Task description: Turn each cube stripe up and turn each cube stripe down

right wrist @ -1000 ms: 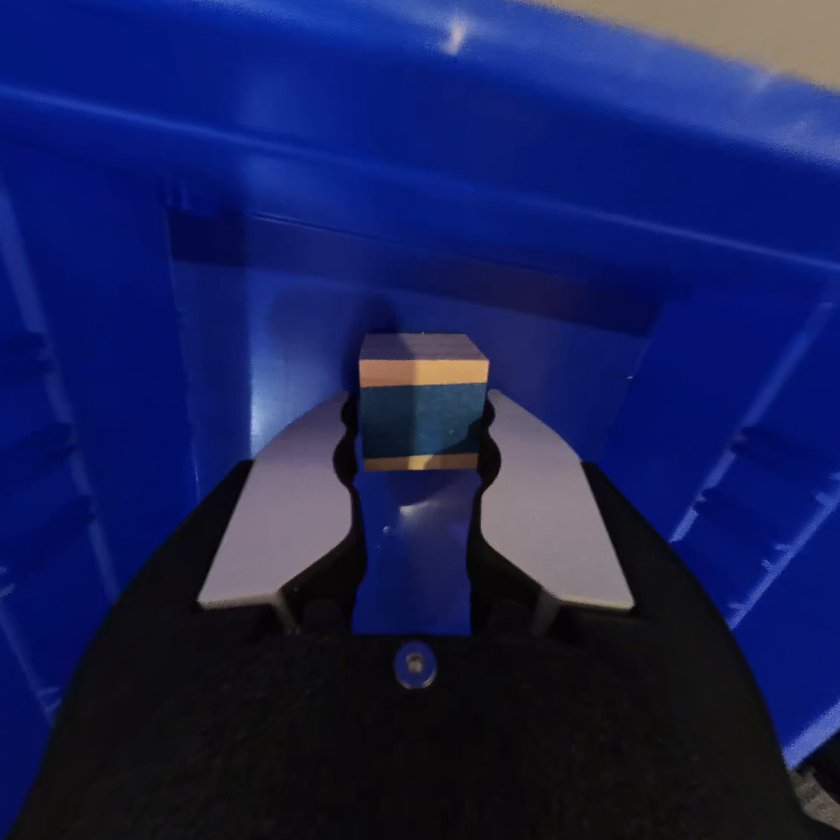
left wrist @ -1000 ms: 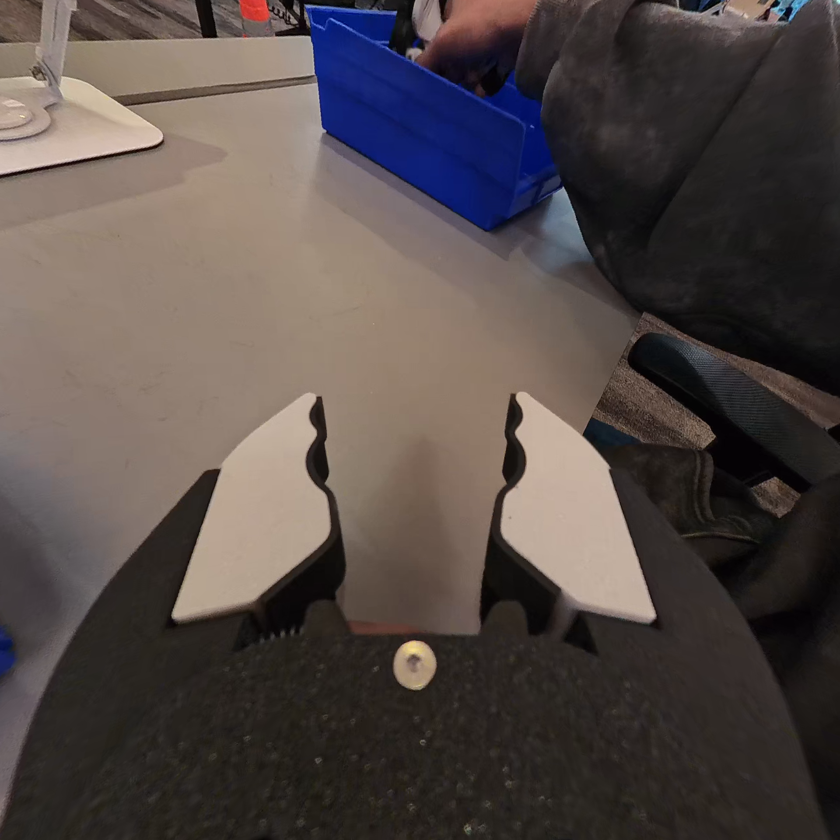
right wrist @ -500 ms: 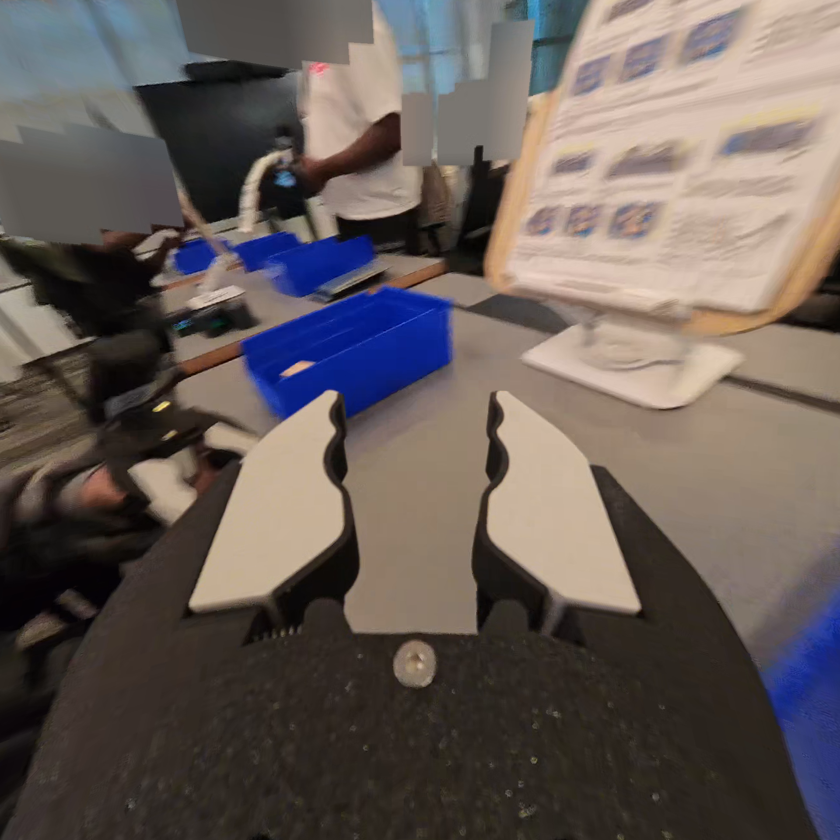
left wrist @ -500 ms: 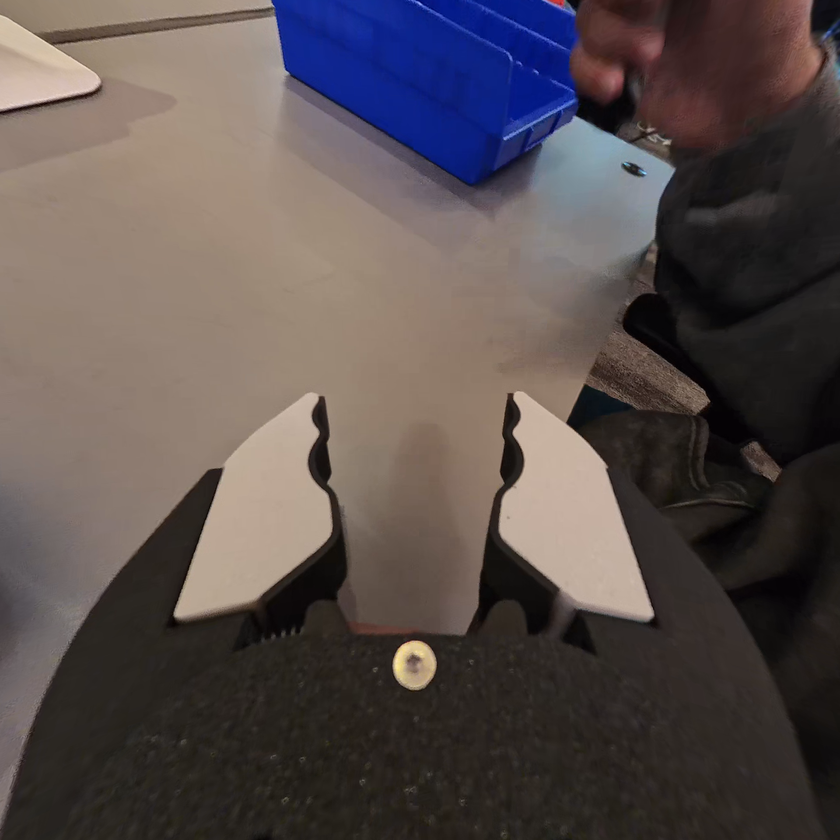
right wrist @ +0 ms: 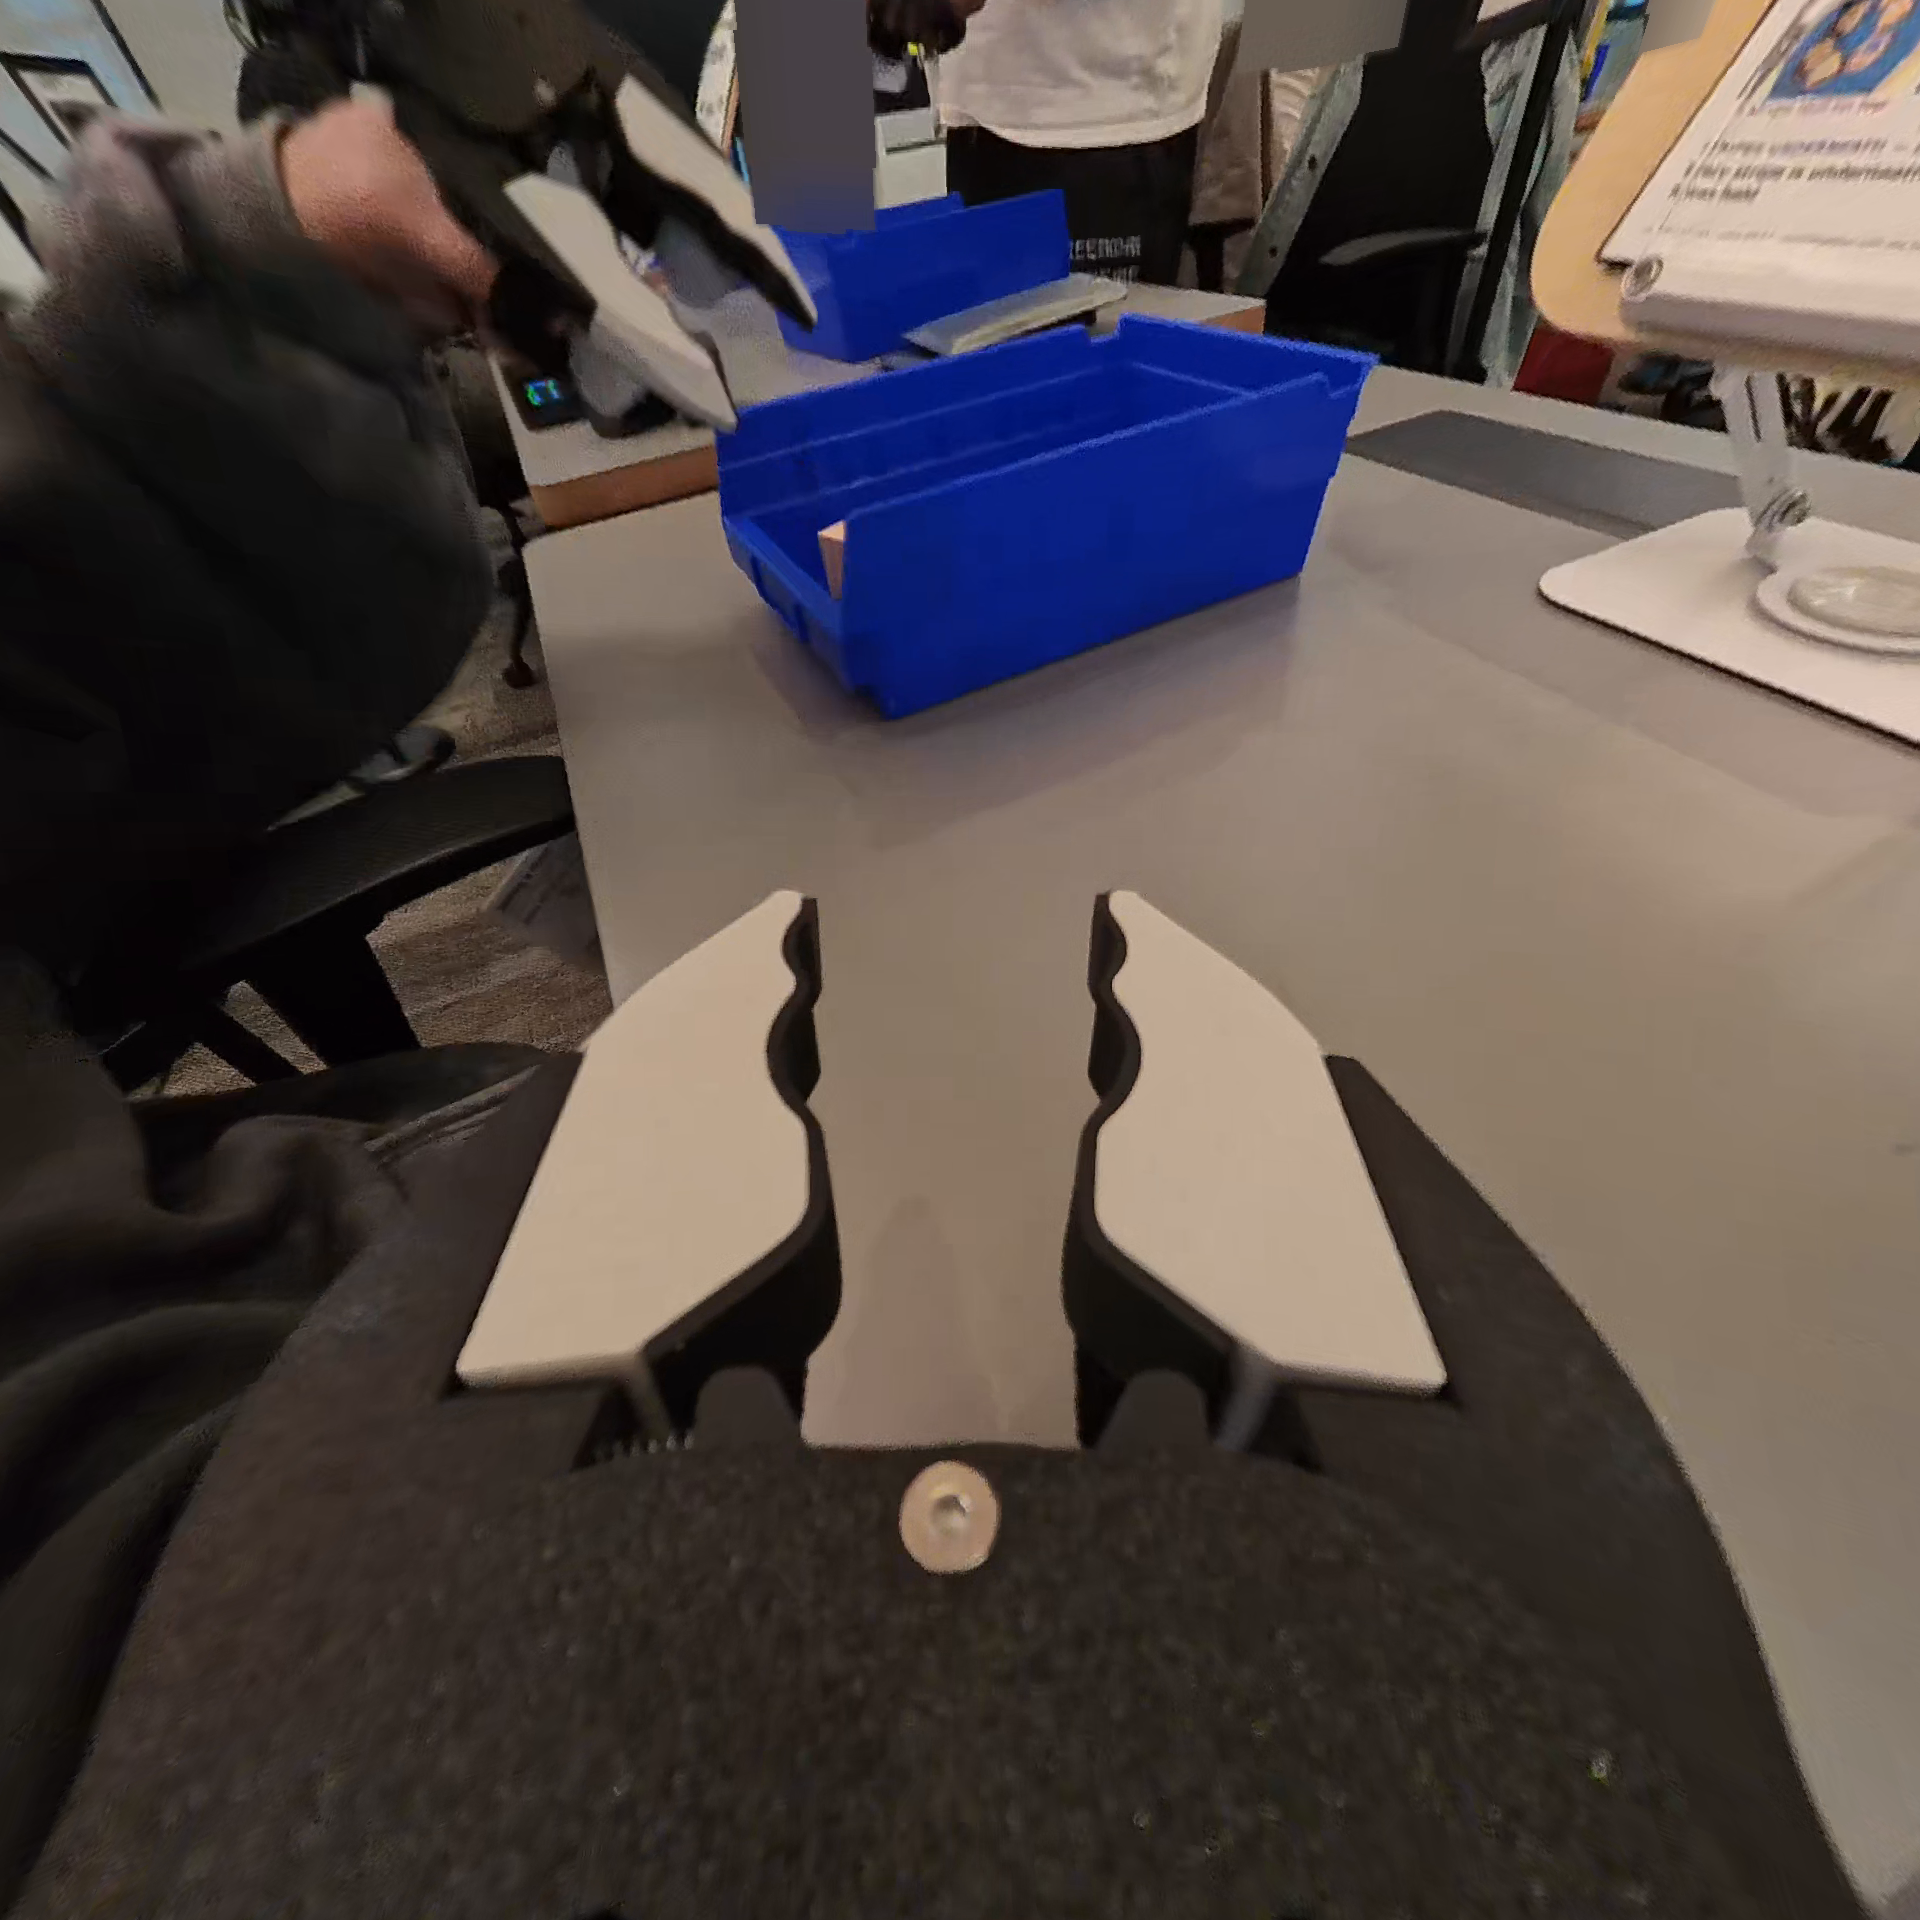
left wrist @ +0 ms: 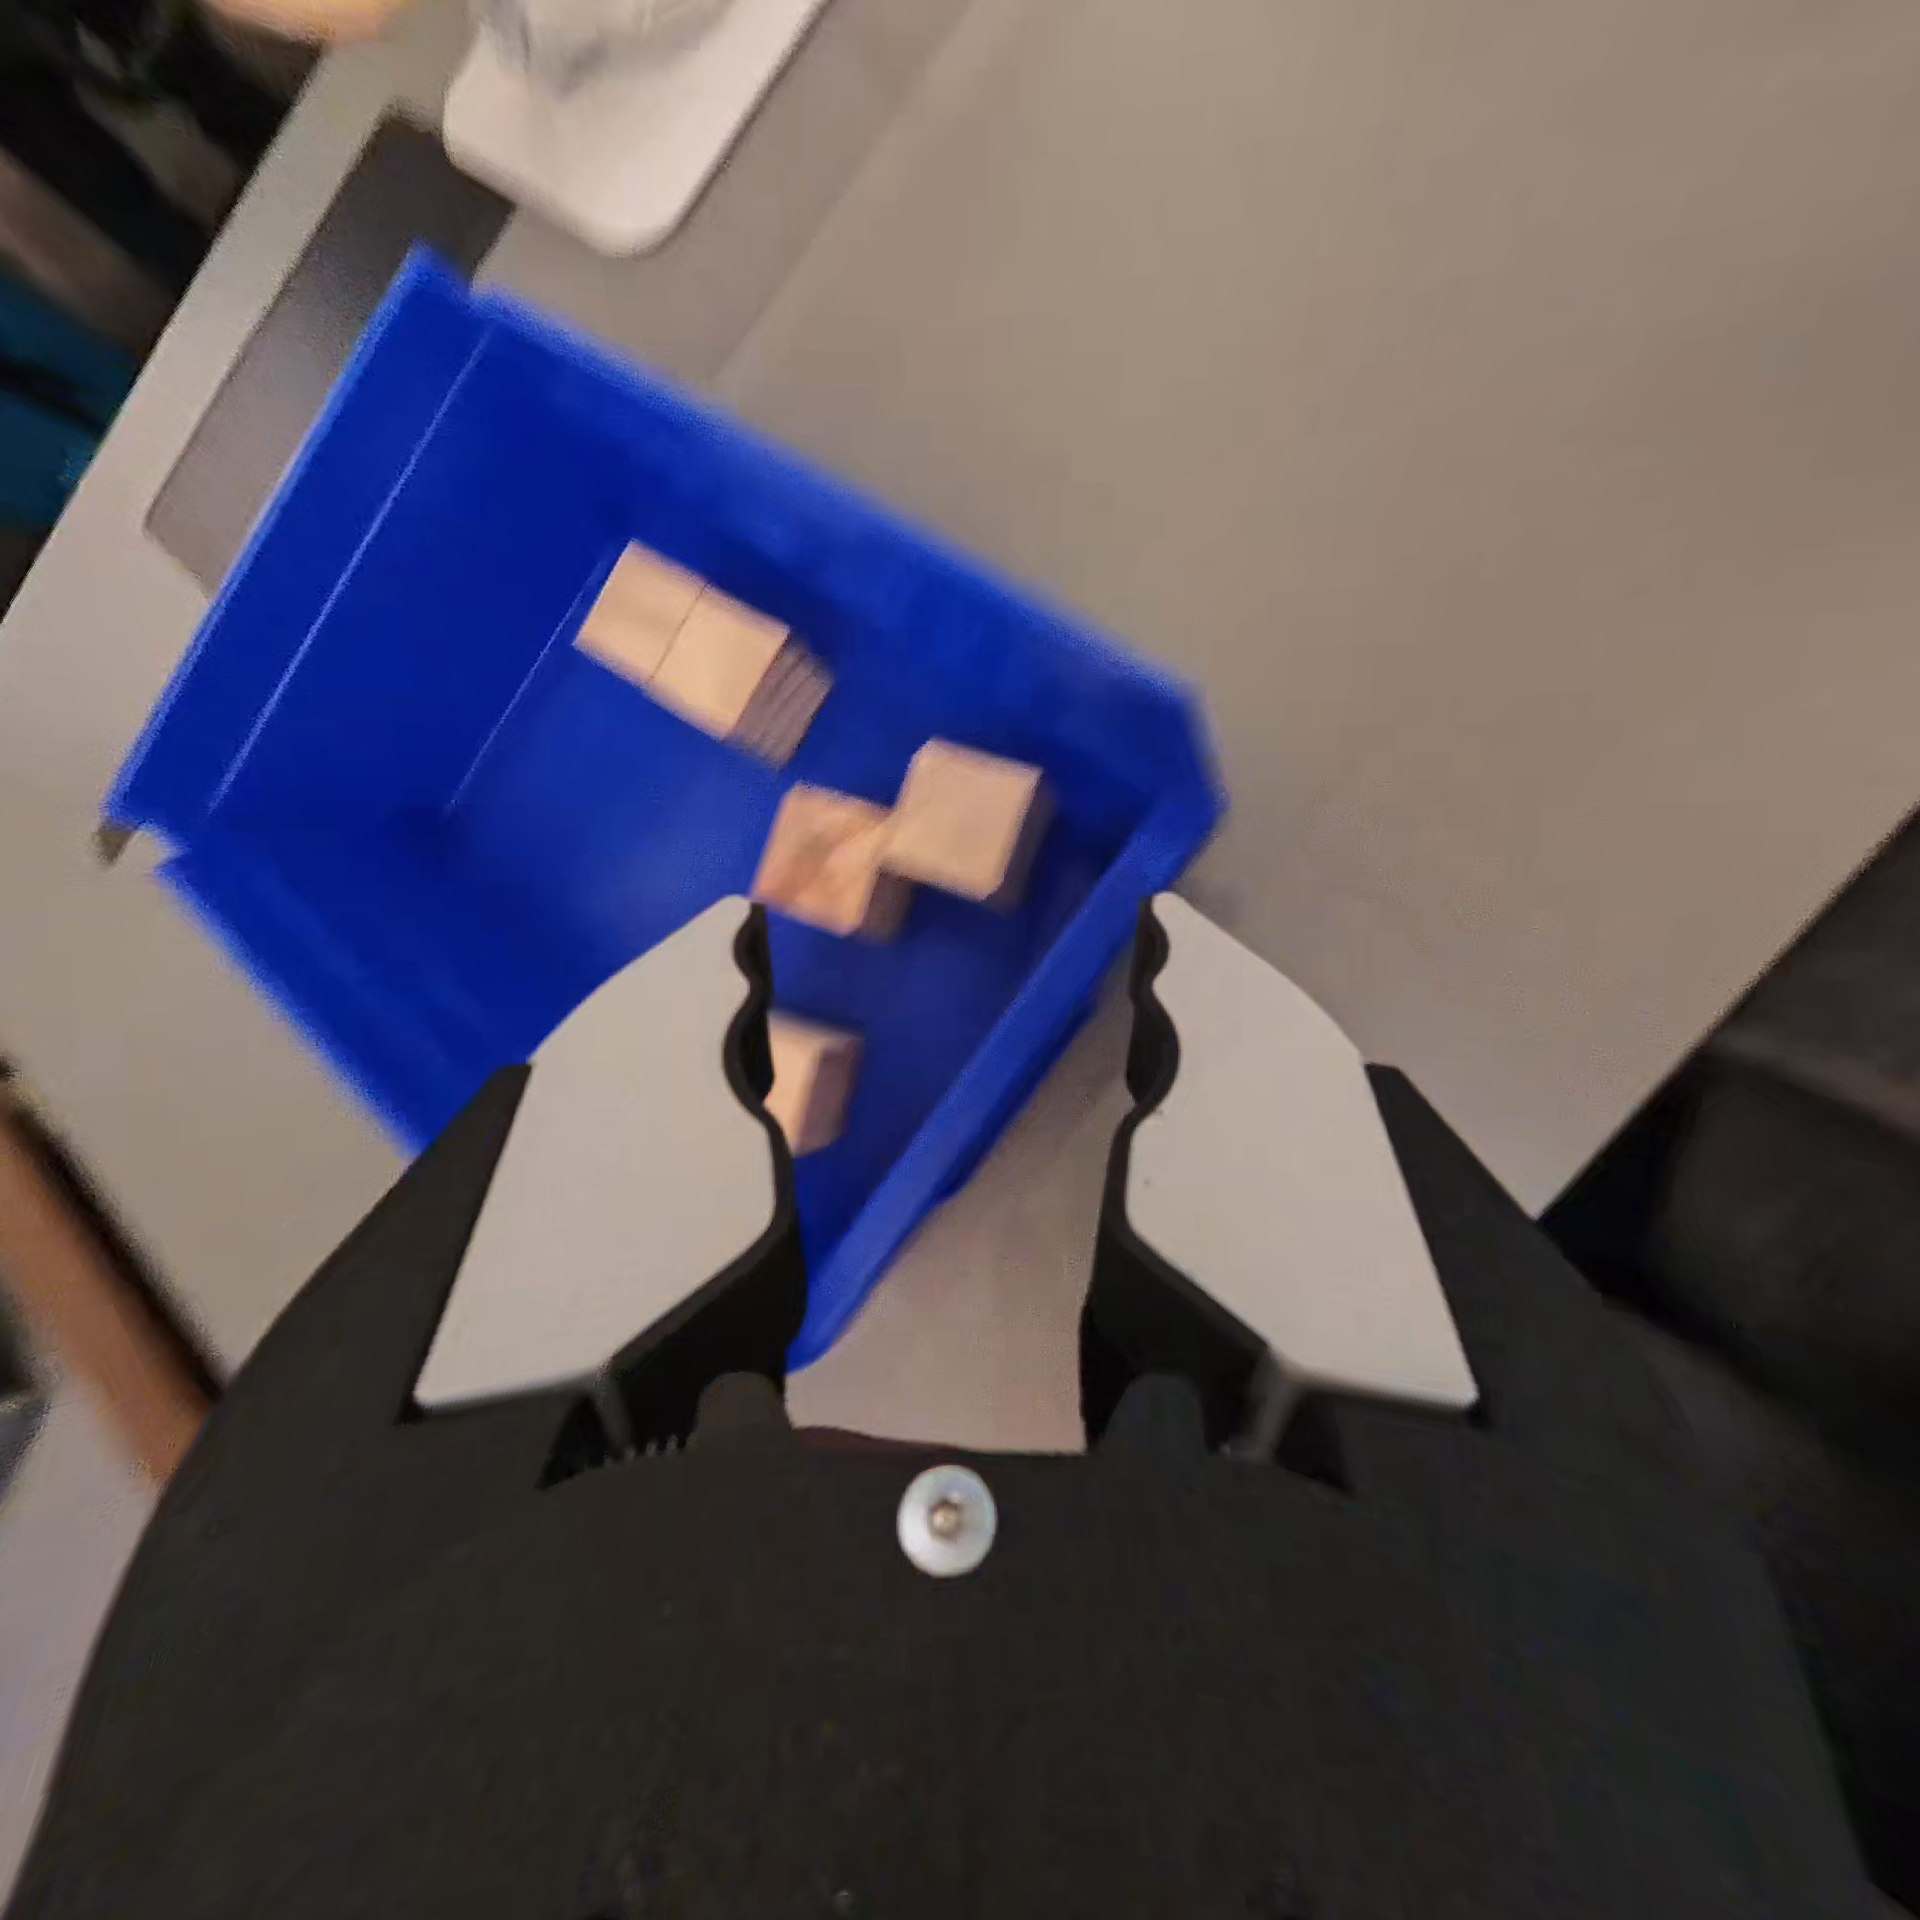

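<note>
A blue bin (left wrist: 436,582) on the grey table holds several wooden cubes: a pair side by side (left wrist: 691,644), two touching at a corner (left wrist: 971,821), and one (left wrist: 821,1081) partly behind my left finger. Only plain wood faces show; the view is blurred. My left gripper (left wrist: 948,914) is open and empty, above the bin's near corner and looking down into it. My right gripper (right wrist: 954,904) is open and empty, low over the table, well short of the bin (right wrist: 1039,540). The right wrist view shows the left gripper (right wrist: 758,358) hand-held above the bin's left end, and one cube edge (right wrist: 834,556).
A white stand base (right wrist: 1714,613) carrying a board with a printed sheet (right wrist: 1766,177) stands at the right. A second blue bin (right wrist: 925,270) sits on a table behind. A black chair (right wrist: 416,821) is off the table's left edge. People stand in the background.
My right gripper let go of the striped cube, left the bin and drew back low over the table. My left gripper rose from the table and swung over the bin.
</note>
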`<action>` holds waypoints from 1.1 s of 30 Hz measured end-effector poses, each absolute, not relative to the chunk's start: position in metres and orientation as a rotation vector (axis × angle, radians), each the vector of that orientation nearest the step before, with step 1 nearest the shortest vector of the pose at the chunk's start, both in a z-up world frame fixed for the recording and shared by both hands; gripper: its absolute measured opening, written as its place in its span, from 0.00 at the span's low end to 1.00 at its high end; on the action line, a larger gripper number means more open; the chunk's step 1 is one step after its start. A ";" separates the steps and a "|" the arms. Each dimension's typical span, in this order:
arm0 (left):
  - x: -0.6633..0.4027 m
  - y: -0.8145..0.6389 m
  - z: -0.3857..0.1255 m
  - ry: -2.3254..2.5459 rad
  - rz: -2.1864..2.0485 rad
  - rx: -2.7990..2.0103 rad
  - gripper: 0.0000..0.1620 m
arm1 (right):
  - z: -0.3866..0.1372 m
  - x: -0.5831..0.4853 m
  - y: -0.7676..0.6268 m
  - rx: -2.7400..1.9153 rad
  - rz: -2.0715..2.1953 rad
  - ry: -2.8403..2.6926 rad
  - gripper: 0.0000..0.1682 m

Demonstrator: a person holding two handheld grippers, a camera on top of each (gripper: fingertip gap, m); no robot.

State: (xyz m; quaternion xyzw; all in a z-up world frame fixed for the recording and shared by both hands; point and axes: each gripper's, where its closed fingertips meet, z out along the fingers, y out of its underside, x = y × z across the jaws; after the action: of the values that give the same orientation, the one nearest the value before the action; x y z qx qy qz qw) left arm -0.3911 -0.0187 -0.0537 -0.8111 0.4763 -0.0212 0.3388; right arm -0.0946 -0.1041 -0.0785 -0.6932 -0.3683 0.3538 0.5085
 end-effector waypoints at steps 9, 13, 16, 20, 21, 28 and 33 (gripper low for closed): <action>-0.474 0.040 -0.131 1.616 0.166 -2.477 0.41 | -0.086 -0.087 -0.098 -1.755 1.091 -0.769 0.25; -0.473 0.043 -0.150 1.683 0.164 -2.551 0.41 | -0.083 -0.081 -0.095 -1.754 1.185 -0.704 0.25; -0.479 0.039 -0.164 1.767 0.237 -2.592 0.42 | -0.084 -0.080 -0.096 -1.763 1.195 -0.710 0.25; -0.484 0.036 -0.182 1.857 0.350 -2.623 0.28 | -0.090 -0.085 -0.099 -1.771 1.130 -0.778 0.25; -0.484 0.036 -0.181 1.854 0.359 -2.628 0.28 | -0.091 -0.086 -0.099 -1.772 1.116 -0.794 0.25; -0.471 0.050 -0.137 1.695 0.212 -2.538 0.28 | -0.091 -0.085 -0.100 -1.772 1.110 -0.799 0.24; -0.433 0.063 -0.063 1.341 -0.176 -2.367 0.28 | -0.084 -0.071 -0.088 -1.747 1.072 -0.732 0.24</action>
State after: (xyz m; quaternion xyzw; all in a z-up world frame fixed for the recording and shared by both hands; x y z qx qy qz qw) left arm -0.4328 0.0628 -0.0627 -0.8497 0.4813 -0.0631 0.2060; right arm -0.0707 -0.0883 -0.0835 -0.7110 -0.2981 0.4361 0.4641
